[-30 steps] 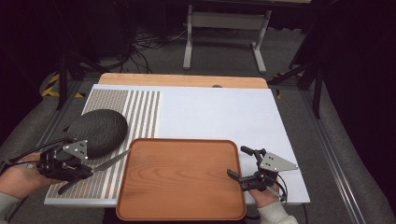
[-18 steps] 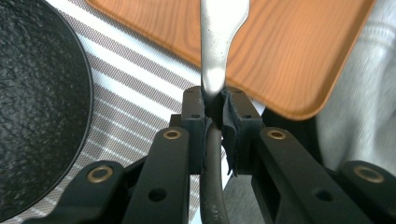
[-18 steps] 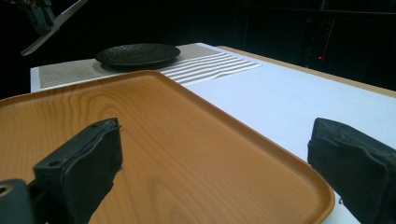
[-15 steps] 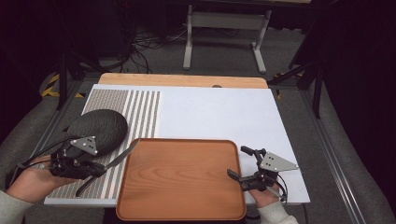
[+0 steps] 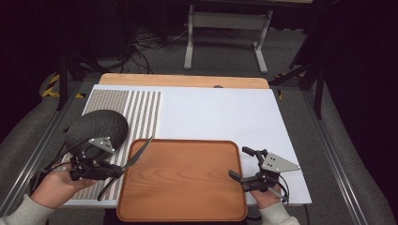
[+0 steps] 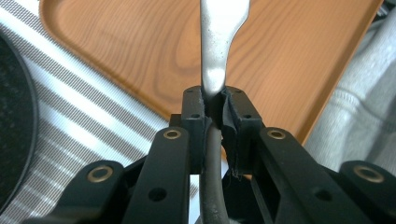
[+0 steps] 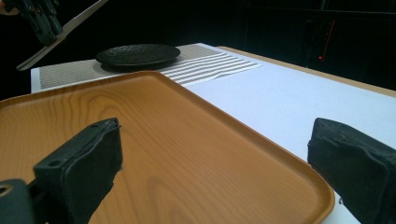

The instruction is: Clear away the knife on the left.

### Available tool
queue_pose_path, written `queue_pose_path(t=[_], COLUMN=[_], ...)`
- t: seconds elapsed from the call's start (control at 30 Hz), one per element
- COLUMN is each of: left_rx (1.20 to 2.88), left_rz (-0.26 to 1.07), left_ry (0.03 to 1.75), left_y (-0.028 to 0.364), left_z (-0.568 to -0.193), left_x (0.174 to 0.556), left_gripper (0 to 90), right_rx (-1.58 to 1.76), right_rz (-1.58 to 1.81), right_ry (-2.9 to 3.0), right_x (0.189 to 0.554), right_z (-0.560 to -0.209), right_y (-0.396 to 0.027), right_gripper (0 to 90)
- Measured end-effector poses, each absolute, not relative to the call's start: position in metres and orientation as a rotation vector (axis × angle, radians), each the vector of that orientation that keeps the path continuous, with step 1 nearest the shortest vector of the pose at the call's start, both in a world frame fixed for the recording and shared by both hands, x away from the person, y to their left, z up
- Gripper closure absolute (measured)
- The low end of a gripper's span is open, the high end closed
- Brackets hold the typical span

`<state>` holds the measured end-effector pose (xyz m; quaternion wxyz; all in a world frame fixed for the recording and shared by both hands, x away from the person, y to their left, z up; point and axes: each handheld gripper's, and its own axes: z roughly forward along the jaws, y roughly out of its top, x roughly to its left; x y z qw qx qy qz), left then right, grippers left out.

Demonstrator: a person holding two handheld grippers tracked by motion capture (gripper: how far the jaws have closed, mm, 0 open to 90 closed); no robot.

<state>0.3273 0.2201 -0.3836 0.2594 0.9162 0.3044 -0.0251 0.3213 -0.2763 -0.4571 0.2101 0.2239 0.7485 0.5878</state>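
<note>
My left hand-held gripper (image 5: 109, 169) is clamped on a knife (image 5: 136, 155), blade running forward-right over the near-left corner of the wooden tray (image 5: 187, 187). My right hand-held gripper (image 5: 245, 164) rests at the tray's right edge, jaws apart, holding nothing.

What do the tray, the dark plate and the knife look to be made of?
Tray: wood or a wood-look laminate, with visible grain and a smooth satin surface.
Plate: probably ceramic or cast iron, matte black with a pebbled texture.
Knife: metal, likely steel, silvery and dully reflective, clamped in the left gripper.
</note>
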Motion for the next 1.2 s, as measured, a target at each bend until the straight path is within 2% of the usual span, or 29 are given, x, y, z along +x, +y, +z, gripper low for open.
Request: queue_pose_path(t=[0.6,1.2], left_rx=[2.447,2.498], left_rz=[-0.099,-0.167], left_ry=[0.849,0.903], left_y=[0.186,0.170], left_z=[-0.393,-0.420], left_x=[0.326,0.327], left_gripper=[80.1,80.1], right_rx=[0.619,0.614], right_rz=[1.639,1.633], right_ry=[2.080,2.086], right_x=[0.321,0.321], right_z=[-0.457,-0.457], right_y=[-0.277,-0.277], right_gripper=[3.6,3.6])
